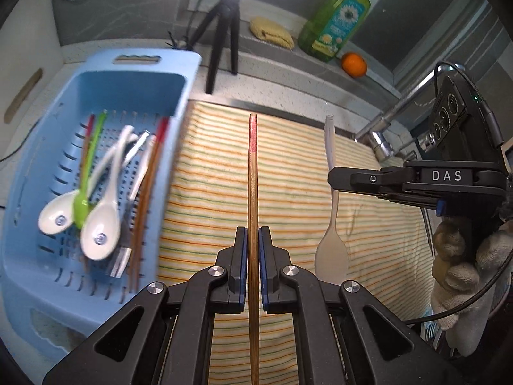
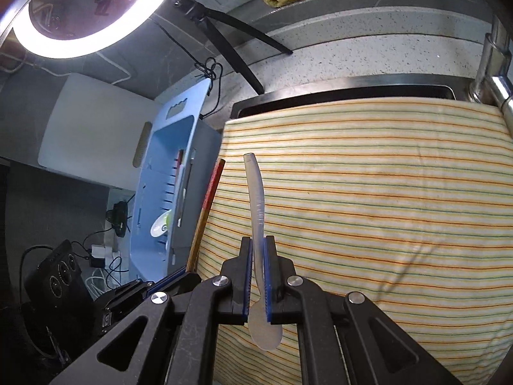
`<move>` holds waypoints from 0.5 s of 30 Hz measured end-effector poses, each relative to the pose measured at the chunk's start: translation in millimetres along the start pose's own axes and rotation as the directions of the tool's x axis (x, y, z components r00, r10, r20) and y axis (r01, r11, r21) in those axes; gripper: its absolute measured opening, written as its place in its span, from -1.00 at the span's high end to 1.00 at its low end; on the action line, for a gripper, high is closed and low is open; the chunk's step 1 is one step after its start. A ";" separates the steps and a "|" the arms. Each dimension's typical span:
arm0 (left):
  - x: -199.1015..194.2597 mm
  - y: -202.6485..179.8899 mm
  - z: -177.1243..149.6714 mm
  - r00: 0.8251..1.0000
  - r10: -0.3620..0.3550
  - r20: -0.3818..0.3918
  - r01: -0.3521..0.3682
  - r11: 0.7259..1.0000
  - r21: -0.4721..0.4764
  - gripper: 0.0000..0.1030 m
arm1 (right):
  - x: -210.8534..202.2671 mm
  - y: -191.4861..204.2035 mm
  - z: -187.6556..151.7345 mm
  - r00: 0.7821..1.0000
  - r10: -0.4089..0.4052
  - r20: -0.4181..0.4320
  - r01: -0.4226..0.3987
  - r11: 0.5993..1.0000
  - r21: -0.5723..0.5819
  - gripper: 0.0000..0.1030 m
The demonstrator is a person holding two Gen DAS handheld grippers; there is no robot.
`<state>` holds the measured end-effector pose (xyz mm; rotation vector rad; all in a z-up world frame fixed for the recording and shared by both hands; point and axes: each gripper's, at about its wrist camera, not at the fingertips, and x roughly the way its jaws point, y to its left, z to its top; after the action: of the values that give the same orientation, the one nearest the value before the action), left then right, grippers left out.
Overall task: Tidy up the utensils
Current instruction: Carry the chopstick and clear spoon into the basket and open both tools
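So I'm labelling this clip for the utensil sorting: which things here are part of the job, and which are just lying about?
Part of the job:
- chopstick, clamped in the left gripper
- translucent spoon, clamped in the right gripper
- blue basket with spoons and chopsticks inside

Lying about:
- soap bottle
- orange
- yellow sponge
- tripod
- faucet

Left hand-held gripper (image 1: 253, 234) and right hand-held gripper (image 2: 258, 247) both clamped tight, angled downward.

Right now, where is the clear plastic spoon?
The clear plastic spoon is clamped in the right gripper, held above the striped towel, right of the chopstick held by the left gripper.
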<state>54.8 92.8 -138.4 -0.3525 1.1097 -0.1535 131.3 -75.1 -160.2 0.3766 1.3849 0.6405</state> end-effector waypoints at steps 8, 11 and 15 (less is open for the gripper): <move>-27.2 58.0 19.5 0.997 0.068 0.046 -0.066 0.997 -0.049 0.90 | 13.7 53.2 19.9 0.997 0.071 0.012 -0.071 0.997 -0.036 0.88; -27.9 83.3 25.3 0.995 0.094 0.039 -0.092 0.994 -0.067 0.90 | 27.9 76.5 25.3 0.997 0.081 0.011 -0.080 0.995 -0.055 0.88; -24.9 112.3 33.7 0.993 0.119 0.020 -0.117 0.990 -0.082 0.90 | 52.9 100.8 31.7 0.996 0.089 -0.003 -0.089 0.994 -0.058 0.88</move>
<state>68.0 211.8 -143.6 -0.3590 1.1108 0.0004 145.6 39.7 -136.1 0.3932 1.3525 0.7522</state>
